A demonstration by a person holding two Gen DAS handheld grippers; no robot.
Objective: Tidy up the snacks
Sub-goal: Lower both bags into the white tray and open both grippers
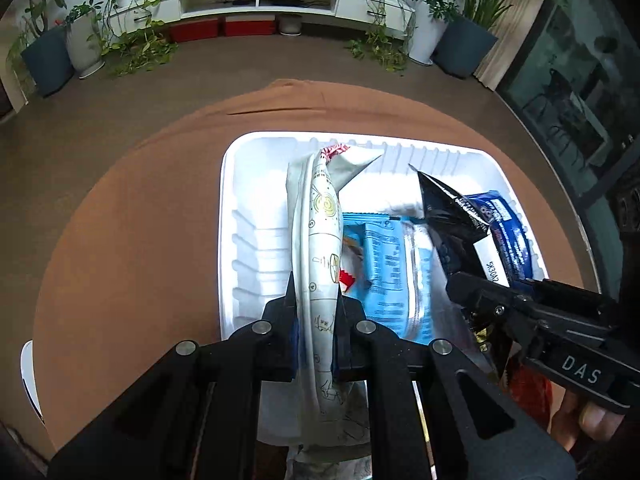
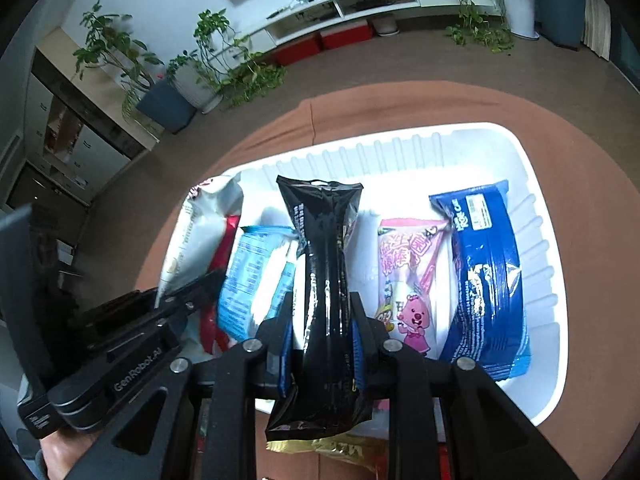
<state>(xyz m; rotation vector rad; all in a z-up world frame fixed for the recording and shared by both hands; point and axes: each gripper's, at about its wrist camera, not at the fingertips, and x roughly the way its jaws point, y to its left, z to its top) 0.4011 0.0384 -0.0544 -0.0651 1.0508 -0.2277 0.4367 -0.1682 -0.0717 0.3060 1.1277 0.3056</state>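
Note:
My left gripper (image 1: 316, 292) is shut on a long white snack packet (image 1: 320, 236) with line drawings, held on edge over the left half of the white plastic bin (image 1: 240, 184). My right gripper (image 2: 320, 308) is shut on a black snack packet (image 2: 324, 264), held upright over the bin (image 2: 536, 208). In the left wrist view that black packet (image 1: 448, 208) and the right gripper's body (image 1: 532, 312) show at the right. Inside the bin stand a light blue packet (image 2: 248, 280), a pink cartoon packet (image 2: 412, 284) and a dark blue packet (image 2: 488, 276). The white packet (image 2: 200, 236) shows at the bin's left.
The bin rests on a brown cloth (image 1: 132, 220) over a round table. A gold and red packet (image 2: 340, 450) lies on the cloth near the bin's front edge. Beyond the table are potted plants (image 1: 48, 52) and a low white cabinet (image 1: 260, 0).

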